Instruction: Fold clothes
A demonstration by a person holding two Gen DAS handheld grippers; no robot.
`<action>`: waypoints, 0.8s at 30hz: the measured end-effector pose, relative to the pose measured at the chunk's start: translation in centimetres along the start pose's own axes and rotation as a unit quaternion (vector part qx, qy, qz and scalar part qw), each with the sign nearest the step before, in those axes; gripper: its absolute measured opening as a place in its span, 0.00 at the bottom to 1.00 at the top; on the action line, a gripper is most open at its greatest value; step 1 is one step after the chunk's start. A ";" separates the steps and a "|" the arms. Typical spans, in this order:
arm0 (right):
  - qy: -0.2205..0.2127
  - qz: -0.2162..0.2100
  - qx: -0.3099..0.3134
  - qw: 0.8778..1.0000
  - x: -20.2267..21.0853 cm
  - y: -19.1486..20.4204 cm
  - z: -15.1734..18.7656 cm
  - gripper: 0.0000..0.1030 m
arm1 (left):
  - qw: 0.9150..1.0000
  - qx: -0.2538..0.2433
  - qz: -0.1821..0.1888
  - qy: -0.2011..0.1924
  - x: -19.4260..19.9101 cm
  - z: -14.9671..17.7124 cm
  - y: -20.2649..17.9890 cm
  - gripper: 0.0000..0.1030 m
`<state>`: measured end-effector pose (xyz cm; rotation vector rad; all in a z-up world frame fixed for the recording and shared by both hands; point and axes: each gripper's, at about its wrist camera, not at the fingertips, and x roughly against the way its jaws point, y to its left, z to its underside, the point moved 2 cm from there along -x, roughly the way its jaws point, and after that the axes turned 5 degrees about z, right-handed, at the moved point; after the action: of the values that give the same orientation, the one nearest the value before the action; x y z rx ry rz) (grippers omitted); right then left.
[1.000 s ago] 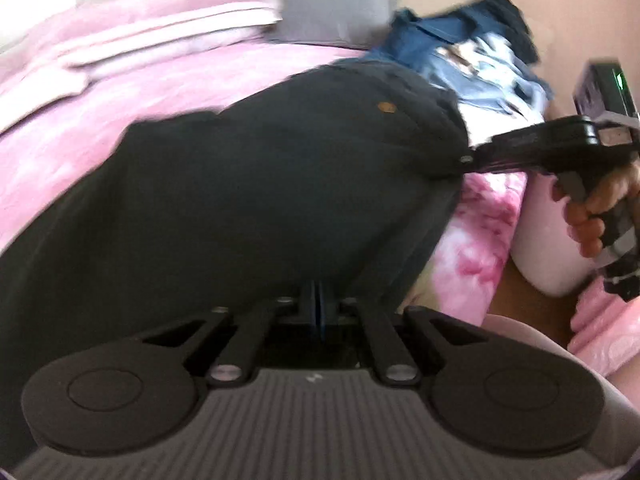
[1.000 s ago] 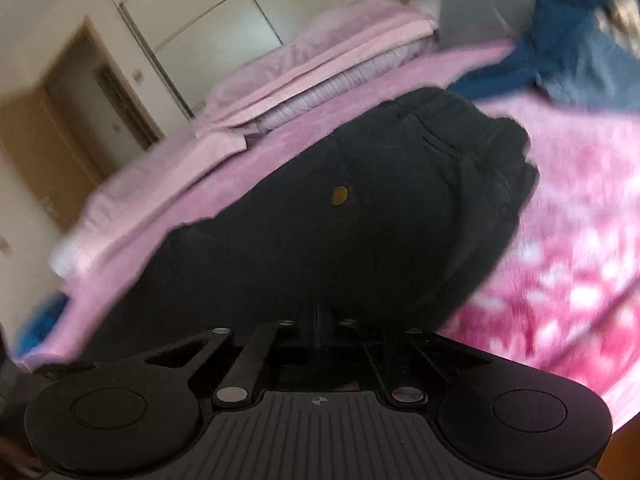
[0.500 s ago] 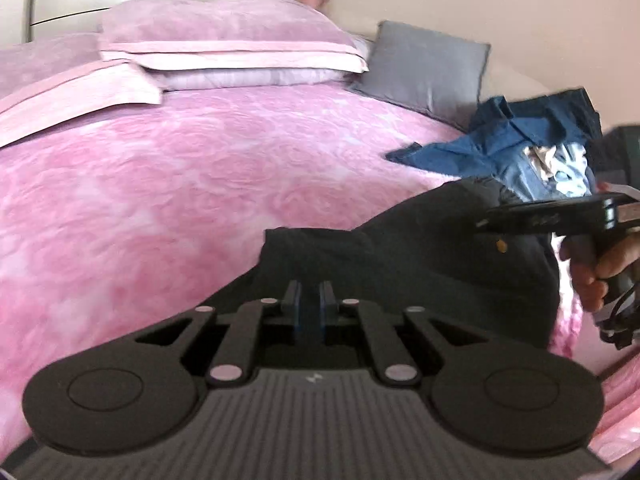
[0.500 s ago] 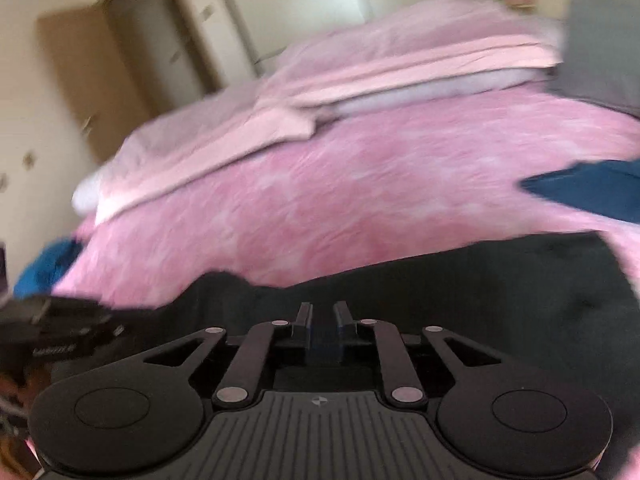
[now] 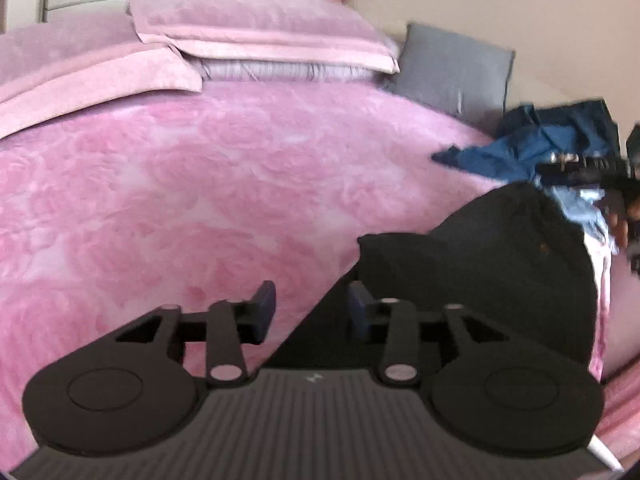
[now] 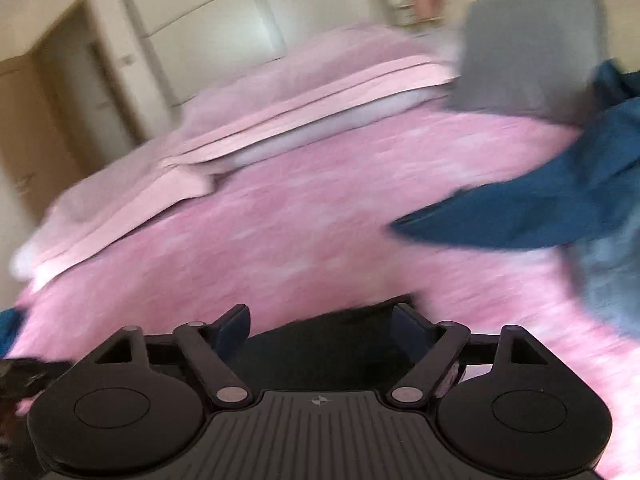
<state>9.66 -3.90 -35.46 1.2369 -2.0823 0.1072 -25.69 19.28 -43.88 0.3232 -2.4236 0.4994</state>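
A black garment (image 5: 492,264) lies folded on the pink bedspread (image 5: 180,184), its edge running under my left gripper (image 5: 311,307). That gripper's jaws are opening, with a gap between the blue pads and no cloth pinched. In the right wrist view the same black garment (image 6: 332,340) lies just beyond my right gripper (image 6: 320,320), whose jaws are opening wide and hold nothing. The right gripper (image 5: 588,168) also shows at the right edge of the left wrist view, held by a hand.
A heap of blue clothes (image 5: 536,148) lies at the bed's right side, also seen as blue clothes (image 6: 560,208) in the right wrist view. Pink pillows (image 5: 260,36) and a grey cushion (image 5: 456,68) sit at the head. Wardrobe doors (image 6: 208,12) and a doorway stand behind.
Both grippers were shut on the black garment, carried it over into a fold, then let go and opened. The garment now lies flat and smaller in both views.
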 end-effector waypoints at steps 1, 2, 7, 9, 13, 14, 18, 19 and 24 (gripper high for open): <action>-0.001 0.015 -0.007 1.000 -0.3 -0.7 -0.3 0.78 | 1.000 -0.003 0.011 0.009 -0.6 -0.1 0.1 0.35; 0.000 0.028 -0.014 1.000 -0.6 -1.4 -0.5 0.78 | 1.000 -0.007 0.021 0.017 -1.2 -0.1 0.2 0.34; 0.044 -0.029 -0.069 0.996 -3.1 -3.1 0.7 0.62 | 0.998 0.006 0.050 0.026 -3.3 0.3 0.5 0.13; 0.041 -0.035 -0.076 0.996 -3.3 -3.4 1.0 0.18 | 0.998 0.022 0.066 0.013 -3.1 0.5 1.0 0.05; 0.025 -0.034 -0.083 0.996 -2.5 -4.3 1.3 0.07 | 0.992 0.062 0.108 -0.021 -2.1 0.7 2.2 0.03; 0.022 -0.035 -0.084 0.996 -2.3 -4.5 1.5 0.07 | 0.992 0.064 0.108 -0.019 -2.1 0.7 2.3 0.04; 0.024 -0.048 -0.104 0.993 -2.7 -5.0 1.2 0.10 | 0.993 0.062 0.097 -0.012 -2.3 0.7 2.0 0.03; 0.019 -0.045 -0.101 0.994 -2.6 -4.9 1.1 0.10 | 0.993 0.065 0.097 -0.015 -2.3 0.7 2.0 0.03; 0.001 0.048 -0.041 0.998 -2.2 -3.8 2.1 0.04 | 0.990 0.095 0.102 -0.027 -2.1 1.2 3.0 0.05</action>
<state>12.23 -5.21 -39.36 1.0883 -2.1228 0.0665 -25.79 21.69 -46.86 0.1723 -2.4795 0.8260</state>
